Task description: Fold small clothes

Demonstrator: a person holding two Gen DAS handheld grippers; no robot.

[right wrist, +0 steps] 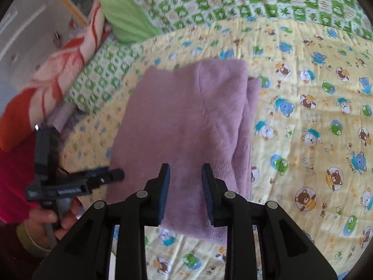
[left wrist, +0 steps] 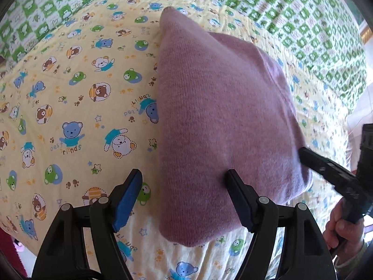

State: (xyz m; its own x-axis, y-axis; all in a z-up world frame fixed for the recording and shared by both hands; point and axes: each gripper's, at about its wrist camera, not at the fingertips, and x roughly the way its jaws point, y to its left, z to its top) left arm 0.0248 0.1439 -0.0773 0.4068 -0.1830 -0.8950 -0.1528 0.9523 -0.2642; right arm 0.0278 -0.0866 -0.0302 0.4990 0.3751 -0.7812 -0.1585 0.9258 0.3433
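Note:
A folded mauve knit garment (left wrist: 221, 116) lies flat on the yellow bear-print sheet (left wrist: 70, 107). My left gripper (left wrist: 185, 175) is open, its jaws straddling the garment's near left edge without closing on it. In the left wrist view my right gripper (left wrist: 326, 165) reaches in from the right and touches the garment's right edge. In the right wrist view the garment (right wrist: 186, 116) lies ahead and my right gripper (right wrist: 186, 170) hovers over its near edge, jaws open with cloth showing between them. My left gripper (right wrist: 112, 175) sits at the garment's left edge there.
A green checkered quilt (left wrist: 303, 11) covers the far part of the bed. A green pillow (right wrist: 123, 16) and an orange-and-pink blanket (right wrist: 58, 74) lie at the far left in the right wrist view. Hands hold both gripper handles.

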